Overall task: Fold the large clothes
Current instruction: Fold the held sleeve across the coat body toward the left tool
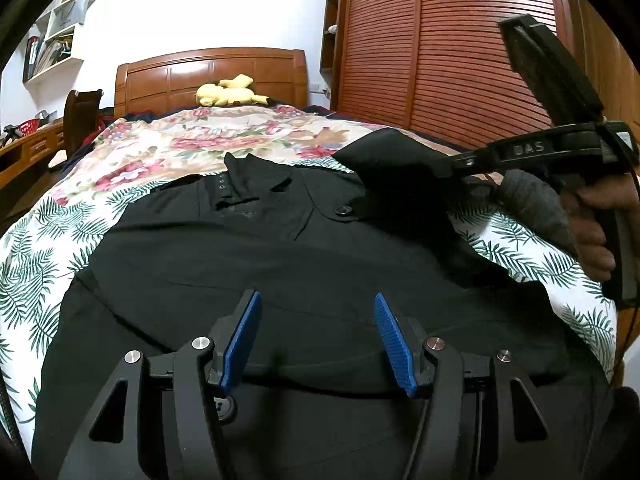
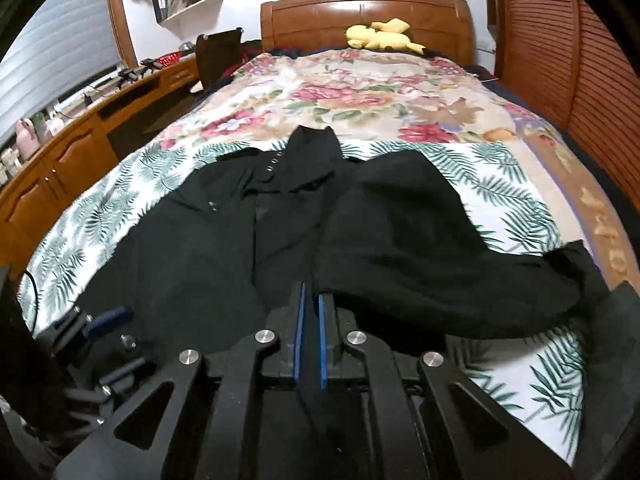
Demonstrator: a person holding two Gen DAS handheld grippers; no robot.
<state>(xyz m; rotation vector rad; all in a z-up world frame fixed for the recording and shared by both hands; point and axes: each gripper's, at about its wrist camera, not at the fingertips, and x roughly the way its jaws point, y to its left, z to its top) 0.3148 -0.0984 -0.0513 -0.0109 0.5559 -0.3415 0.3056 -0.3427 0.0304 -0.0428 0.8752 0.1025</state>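
Observation:
A large black coat [image 1: 248, 264] lies spread on the bed, collar toward the headboard; it also shows in the right wrist view [image 2: 192, 248]. My left gripper [image 1: 318, 304] is open, blue pads apart, low over the coat's lower body, holding nothing. My right gripper [image 2: 311, 300] is shut on the coat's right sleeve [image 2: 400, 248], with black cloth between its blue pads. In the left wrist view the right gripper [image 1: 460, 166] holds the sleeve [image 1: 400, 168] lifted above the coat's right shoulder.
The bed has a floral and leaf-print cover [image 2: 400, 92] and a wooden headboard [image 2: 368, 16] with a yellow plush toy [image 2: 380, 36]. A slatted wooden wardrobe [image 1: 440, 48] stands right of the bed, a wooden desk [image 2: 80, 136] to the left.

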